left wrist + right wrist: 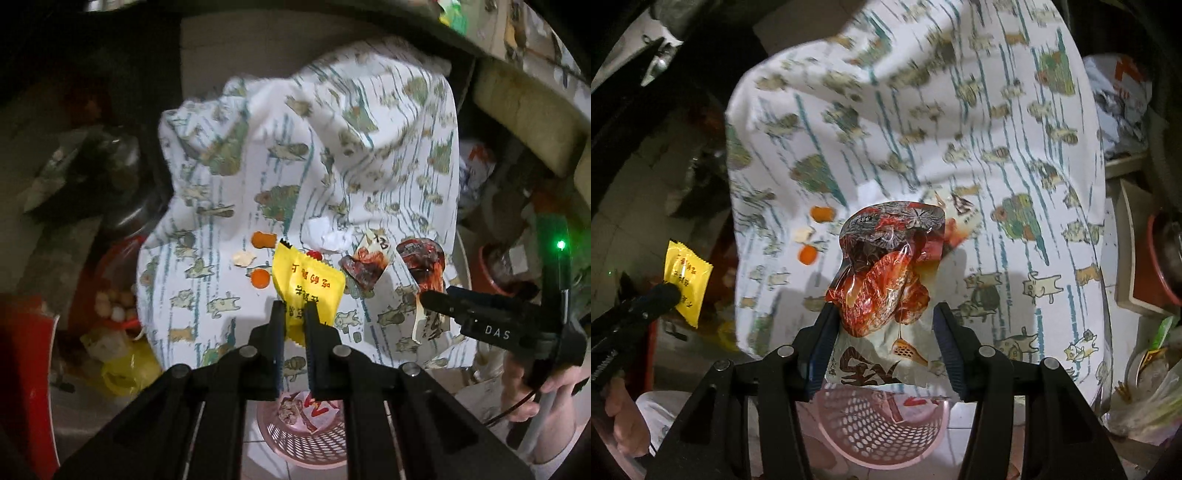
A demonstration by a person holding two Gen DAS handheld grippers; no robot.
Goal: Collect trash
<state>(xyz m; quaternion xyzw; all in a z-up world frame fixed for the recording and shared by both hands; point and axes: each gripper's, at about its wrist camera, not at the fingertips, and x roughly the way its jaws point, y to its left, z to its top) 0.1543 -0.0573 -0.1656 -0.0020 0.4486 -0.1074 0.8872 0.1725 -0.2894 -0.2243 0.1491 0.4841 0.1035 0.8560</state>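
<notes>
L gripper (294, 314) is clenched on the near end of the flat yellow snack sachet with red print (308, 286) — long axis runs away from the fingers, serrated far end pointing up-left; in the R wrist view the same sachet hangs out past the left side of the cloth. R gripper (882, 325) has its jaws spread wide, w/ the crinkled red-and-clear snack wrapper (886, 273) between them: it touches the left finger (822, 332), a gap shows at the right finger, so released or half-held — can't tell. Wrapper's long axis runs straight ahead, dark printed end far, white end near. Both pieces sit at the near edge of the white cloth w/ green-and-tan cartoon print (314, 155), and the pink perforated plastic basket (886, 432) stands on the floor just below that edge, under both grippers. Left on the cloth: crumpled white paper (328, 236), another red torn wrapper (365, 269), orange bits (260, 278). Room is tight — clutter crowds both sides of the cloth; open cloth lies farther back.
</notes>
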